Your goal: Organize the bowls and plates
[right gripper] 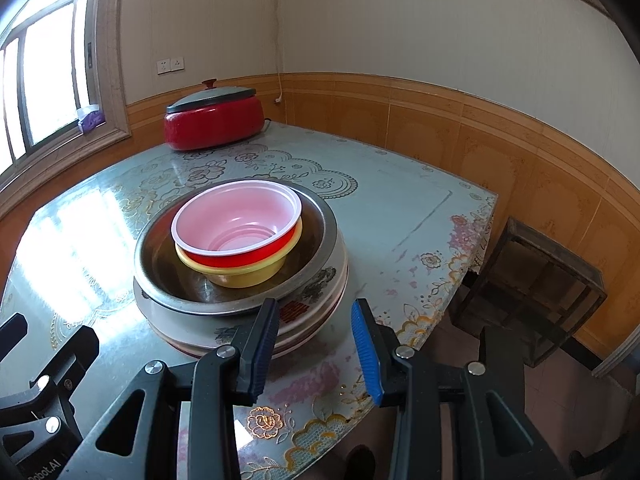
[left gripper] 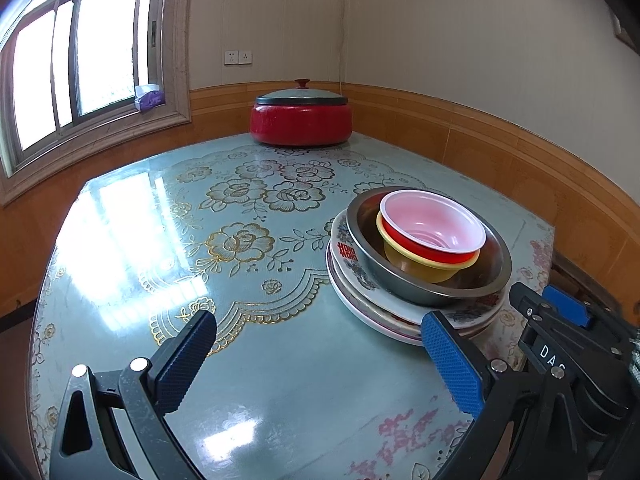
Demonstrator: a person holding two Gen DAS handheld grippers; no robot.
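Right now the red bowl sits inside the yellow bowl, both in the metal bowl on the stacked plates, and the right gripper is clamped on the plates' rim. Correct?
Not quite. The right gripper holds nothing: the right wrist view shows its jaws open just in front of the plates. The rest stands: red bowl in yellow bowl, both in the metal bowl on the plates.

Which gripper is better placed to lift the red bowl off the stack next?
Probably the right gripper: it faces the stack head-on, open and empty, with the red bowl just ahead. The left gripper, also open, aims mostly at bare table beside the stack.
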